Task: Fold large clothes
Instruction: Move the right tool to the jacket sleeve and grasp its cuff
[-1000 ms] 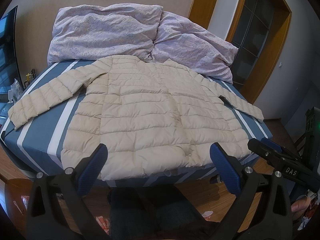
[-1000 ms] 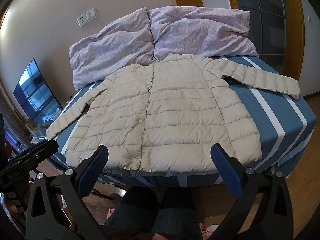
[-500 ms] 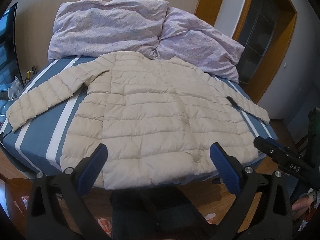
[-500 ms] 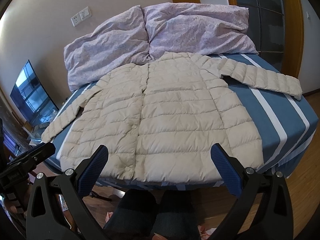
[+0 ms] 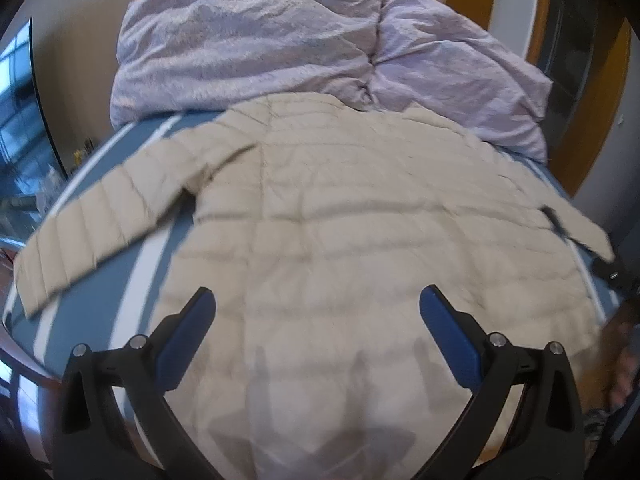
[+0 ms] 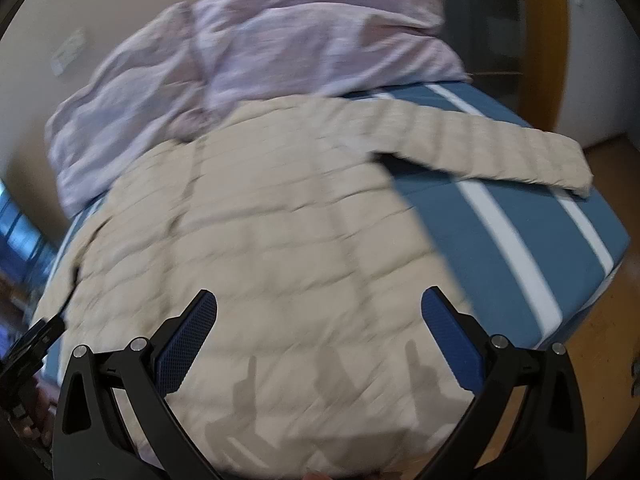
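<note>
**Both grippers closed in over the jacket's hem as folding was about to begin**

Left wrist view: The left gripper [image 5: 316,308] hung above the lower part of the beige quilted jacket [image 5: 360,240], its blue fingers [image 5: 188,340] spread wide and holding nothing. A second before, it had stood back past the foot of the bed with floor showing beneath it; now the jacket filled the space between the fingers, and finger shadows fell on the fabric near the hem. The jacket lay flat on the striped blue bed [image 5: 100,280], collar toward the rumpled lilac duvet [image 5: 260,48], one sleeve [image 5: 100,224] stretched out to the side. The tip of the other gripper showed at the right edge, near the far cuff. The picture was blurred by motion.

Right wrist view: The right gripper [image 6: 318,312] had likewise moved in over the jacket [image 6: 260,240], its jaws wide apart and empty, its shadows on the cloth below. The other sleeve [image 6: 480,148] lay across the bare bed [image 6: 520,232] well to the right.

The advance suggested a first grasp, probably at the hem or a sleeve, was near; no fold had yet been made. No containers were to be seen in either view.
</note>
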Demonstrator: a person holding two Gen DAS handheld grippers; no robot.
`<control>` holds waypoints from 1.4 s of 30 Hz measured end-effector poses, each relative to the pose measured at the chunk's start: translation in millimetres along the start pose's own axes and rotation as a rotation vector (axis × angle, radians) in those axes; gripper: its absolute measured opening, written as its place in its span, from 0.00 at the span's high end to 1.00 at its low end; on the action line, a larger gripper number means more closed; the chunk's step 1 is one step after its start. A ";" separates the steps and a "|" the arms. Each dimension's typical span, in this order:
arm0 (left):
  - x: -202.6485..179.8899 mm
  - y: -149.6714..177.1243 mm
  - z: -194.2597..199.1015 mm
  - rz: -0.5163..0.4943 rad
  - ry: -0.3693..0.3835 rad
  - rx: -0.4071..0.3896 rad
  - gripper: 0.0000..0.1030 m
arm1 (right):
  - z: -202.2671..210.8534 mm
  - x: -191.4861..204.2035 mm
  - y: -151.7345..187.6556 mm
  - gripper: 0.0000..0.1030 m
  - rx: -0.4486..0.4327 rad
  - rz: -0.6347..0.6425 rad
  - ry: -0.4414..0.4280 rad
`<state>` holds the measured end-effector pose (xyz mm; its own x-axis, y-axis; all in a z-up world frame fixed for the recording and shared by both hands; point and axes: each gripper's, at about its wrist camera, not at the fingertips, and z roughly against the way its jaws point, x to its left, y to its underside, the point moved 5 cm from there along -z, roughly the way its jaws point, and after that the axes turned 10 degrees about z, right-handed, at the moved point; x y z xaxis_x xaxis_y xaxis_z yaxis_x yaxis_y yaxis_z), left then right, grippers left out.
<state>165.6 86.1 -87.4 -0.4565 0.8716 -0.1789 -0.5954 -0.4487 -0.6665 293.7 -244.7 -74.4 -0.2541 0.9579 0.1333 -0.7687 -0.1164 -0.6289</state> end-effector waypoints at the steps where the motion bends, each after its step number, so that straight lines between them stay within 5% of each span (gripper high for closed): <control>1: 1.3 -6.1 -8.8 -0.008 -0.023 -0.011 0.02 | -6.1 -13.0 -5.1 0.01 0.002 -0.022 0.025; 10: 15.9 -37.3 -75.5 -0.037 -0.195 -0.044 0.02 | -53.4 -169.0 -34.9 0.01 0.080 -0.343 0.250; 14: 21.0 -31.8 -98.8 -0.033 -0.211 0.004 0.02 | -55.3 -239.8 -34.0 0.02 0.077 -0.525 0.317; 20: 23.1 -27.3 -111.0 -0.025 -0.204 0.049 0.02 | -57.7 -309.1 -25.5 0.15 0.076 -0.690 0.397; 24: 22.6 -26.3 -113.5 -0.026 -0.207 0.064 0.02 | -63.8 -323.3 -15.2 0.33 0.082 -0.775 0.379; 28: 22.8 -26.5 -114.5 -0.023 -0.205 0.072 0.02 | -61.8 -325.7 -14.9 0.44 0.064 -0.751 0.405; 35: 24.7 -27.2 -115.6 -0.006 -0.187 0.083 0.02 | -64.6 -321.0 -17.4 0.78 0.039 -0.725 0.376; 42: 25.1 -27.2 -115.6 -0.002 -0.183 0.084 0.02 | -66.4 -297.1 -47.0 0.87 0.011 -0.625 0.395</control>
<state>246.7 143.0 -157.5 -0.5635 0.8252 -0.0383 -0.6459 -0.4690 -0.6024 444.3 -506.4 -135.3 0.4622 0.8689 0.1770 -0.7070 0.4816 -0.5179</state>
